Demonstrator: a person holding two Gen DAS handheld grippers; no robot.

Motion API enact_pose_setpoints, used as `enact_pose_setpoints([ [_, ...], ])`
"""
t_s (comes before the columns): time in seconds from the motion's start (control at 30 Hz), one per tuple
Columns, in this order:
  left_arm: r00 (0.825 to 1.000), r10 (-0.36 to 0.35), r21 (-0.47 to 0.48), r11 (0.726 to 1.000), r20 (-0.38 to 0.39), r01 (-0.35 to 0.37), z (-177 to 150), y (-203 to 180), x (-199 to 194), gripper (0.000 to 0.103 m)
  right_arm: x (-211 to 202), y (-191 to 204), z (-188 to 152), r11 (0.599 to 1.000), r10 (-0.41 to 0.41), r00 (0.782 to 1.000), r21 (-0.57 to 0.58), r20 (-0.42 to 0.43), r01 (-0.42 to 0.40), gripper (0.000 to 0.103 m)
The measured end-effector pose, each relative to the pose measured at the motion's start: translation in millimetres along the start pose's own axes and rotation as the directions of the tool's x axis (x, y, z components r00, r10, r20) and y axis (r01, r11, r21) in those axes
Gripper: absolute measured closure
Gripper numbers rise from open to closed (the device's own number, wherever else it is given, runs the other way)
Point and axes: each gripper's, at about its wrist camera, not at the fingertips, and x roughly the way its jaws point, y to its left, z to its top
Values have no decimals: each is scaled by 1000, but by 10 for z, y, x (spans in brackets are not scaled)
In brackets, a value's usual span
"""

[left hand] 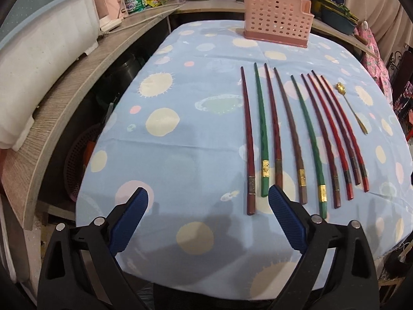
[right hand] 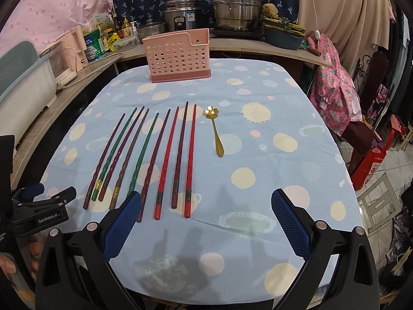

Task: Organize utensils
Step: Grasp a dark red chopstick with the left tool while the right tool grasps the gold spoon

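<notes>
Several chopsticks [left hand: 296, 139] [right hand: 155, 155], dark red, green, brown and bright red, lie side by side on the blue spotted tablecloth [left hand: 180, 142] [right hand: 258, 180]. A small gold spoon [left hand: 352, 108] [right hand: 214, 130] lies just right of them. A pink perforated utensil holder [left hand: 277, 23] [right hand: 178, 55] stands upright at the table's far edge. My left gripper [left hand: 207, 201] [right hand: 38, 193] hovers open over bare cloth, left of the chopsticks' near ends, nothing between its fingers. My right gripper [right hand: 206, 204] is open over the near ends of the right-hand chopsticks, holding nothing.
A wooden counter [left hand: 64, 108] runs along the left and back with a white dish rack [left hand: 38, 51], bottles and packets [right hand: 103, 38], and steel pots [right hand: 235, 5]. A chair draped with pink cloth [right hand: 333, 87] stands at the right. A hand [right hand: 15, 266] shows at lower left.
</notes>
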Motion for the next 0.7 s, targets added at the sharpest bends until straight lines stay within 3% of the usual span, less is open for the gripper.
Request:
enact_pose_setpoints([
  [0.7, 998, -26, 5, 1000, -58, 26, 2, -56, 350, 33, 485, -84, 232, 1000, 16, 999, 26, -30, -15, 14],
])
